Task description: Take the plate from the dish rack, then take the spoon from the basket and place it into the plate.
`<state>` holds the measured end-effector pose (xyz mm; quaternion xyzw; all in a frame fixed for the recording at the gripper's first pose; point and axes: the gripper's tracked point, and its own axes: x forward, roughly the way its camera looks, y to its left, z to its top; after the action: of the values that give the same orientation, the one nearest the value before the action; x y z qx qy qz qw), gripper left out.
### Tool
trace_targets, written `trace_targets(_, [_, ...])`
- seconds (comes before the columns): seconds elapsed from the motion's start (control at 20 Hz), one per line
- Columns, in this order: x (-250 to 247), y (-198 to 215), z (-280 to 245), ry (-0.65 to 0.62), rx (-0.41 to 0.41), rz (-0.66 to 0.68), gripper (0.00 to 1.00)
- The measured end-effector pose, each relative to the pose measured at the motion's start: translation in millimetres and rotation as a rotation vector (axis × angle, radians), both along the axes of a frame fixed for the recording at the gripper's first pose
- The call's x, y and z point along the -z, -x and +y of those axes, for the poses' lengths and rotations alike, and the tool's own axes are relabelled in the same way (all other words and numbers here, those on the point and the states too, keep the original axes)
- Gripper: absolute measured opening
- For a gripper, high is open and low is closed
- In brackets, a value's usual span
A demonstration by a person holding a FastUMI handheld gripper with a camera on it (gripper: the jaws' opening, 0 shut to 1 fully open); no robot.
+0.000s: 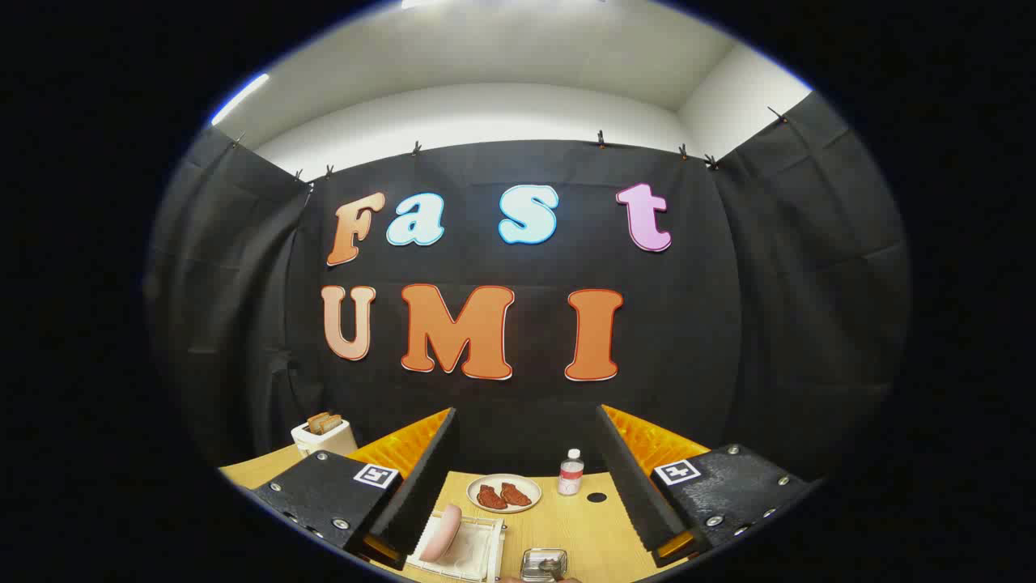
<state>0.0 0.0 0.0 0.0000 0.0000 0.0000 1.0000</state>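
Note:
My gripper (526, 413) is open and held high above a wooden table (583, 526), with nothing between its fingers. Down between the fingers, near me, a white dish rack (477, 555) holds a pink plate (441, 534) standing on edge. Just right of the rack sits a small metal basket (544, 564); something metallic lies in it, but I cannot make out whether it is the spoon. Neither finger touches anything.
Beyond the rack, a round plate with two reddish-brown food pieces (503, 494) lies on the table, with a small bottle (571, 474) to its right and a black dot (596, 497) nearby. A white toaster with toast (324, 437) stands beyond the left finger.

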Motion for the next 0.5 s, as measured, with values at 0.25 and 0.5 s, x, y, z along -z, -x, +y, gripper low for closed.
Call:
trace_targets(0.25, [3.4,4.0,1.7,-0.003,0.001,0.018,0.99])
trace_targets(0.5, [1.5,7.0,0.4,-0.004,0.004,0.021,0.99])
